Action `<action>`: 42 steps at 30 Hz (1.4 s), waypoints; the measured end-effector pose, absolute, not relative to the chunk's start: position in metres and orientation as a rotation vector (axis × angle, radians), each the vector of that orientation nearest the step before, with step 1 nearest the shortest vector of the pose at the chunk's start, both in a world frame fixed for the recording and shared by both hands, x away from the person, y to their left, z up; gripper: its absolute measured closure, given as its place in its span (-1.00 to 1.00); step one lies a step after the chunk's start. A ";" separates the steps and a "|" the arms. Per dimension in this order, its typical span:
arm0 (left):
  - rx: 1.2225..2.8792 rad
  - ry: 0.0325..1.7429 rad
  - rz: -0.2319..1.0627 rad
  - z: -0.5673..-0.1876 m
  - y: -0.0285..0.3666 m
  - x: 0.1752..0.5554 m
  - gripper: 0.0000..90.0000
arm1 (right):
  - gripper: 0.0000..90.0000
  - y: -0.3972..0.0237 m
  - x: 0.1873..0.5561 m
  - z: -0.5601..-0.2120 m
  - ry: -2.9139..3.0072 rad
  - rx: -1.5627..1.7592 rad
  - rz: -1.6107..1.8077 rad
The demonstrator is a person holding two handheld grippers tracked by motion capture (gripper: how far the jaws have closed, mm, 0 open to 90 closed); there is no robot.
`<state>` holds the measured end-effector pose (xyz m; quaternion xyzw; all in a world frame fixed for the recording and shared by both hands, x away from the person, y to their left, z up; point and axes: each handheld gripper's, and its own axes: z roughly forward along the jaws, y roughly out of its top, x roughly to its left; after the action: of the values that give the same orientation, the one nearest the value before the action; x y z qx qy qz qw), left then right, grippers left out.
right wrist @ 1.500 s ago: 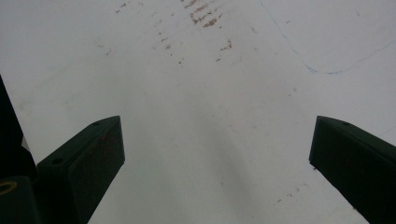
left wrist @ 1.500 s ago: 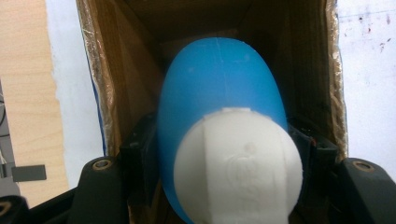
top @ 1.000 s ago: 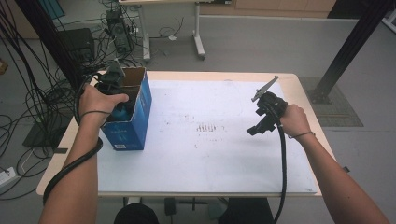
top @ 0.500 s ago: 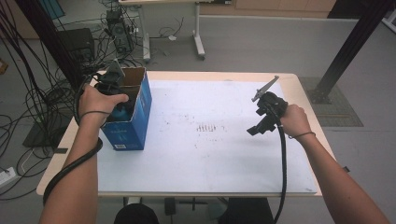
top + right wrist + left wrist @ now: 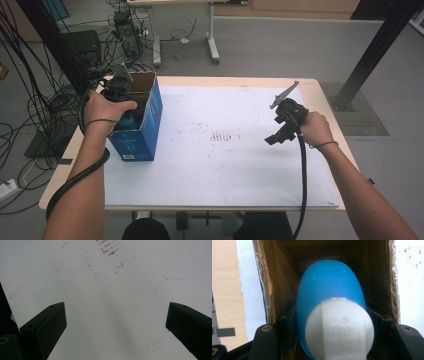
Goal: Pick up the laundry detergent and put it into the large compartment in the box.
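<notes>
Reaching down into the open blue box at the table's left end, the left tongs pinch a blue bottle by its sides. Its white cap faces the camera, long axis running down into the box. Whether it's going in or coming out I can't tell; either way, it must clear the cardboard walls. The right tongs hover wide apart and empty over bare tabletop.
</notes>
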<state>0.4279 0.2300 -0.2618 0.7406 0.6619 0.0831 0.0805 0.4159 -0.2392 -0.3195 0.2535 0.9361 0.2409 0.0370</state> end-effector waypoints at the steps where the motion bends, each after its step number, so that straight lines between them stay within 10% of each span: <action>1: 2.215 1.979 0.249 -0.262 0.230 0.428 -0.16 | -0.93 -0.239 0.416 -0.319 2.874 0.778 0.739; 42: 2.206 1.978 0.256 -0.262 0.229 0.427 -0.16 | -0.93 -0.237 0.417 -0.320 2.874 0.772 0.738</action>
<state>0.4275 0.2293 -0.2623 0.7393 0.6626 0.0859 0.0837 0.4169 -0.2366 -0.3205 0.2517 0.9367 0.2404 0.0376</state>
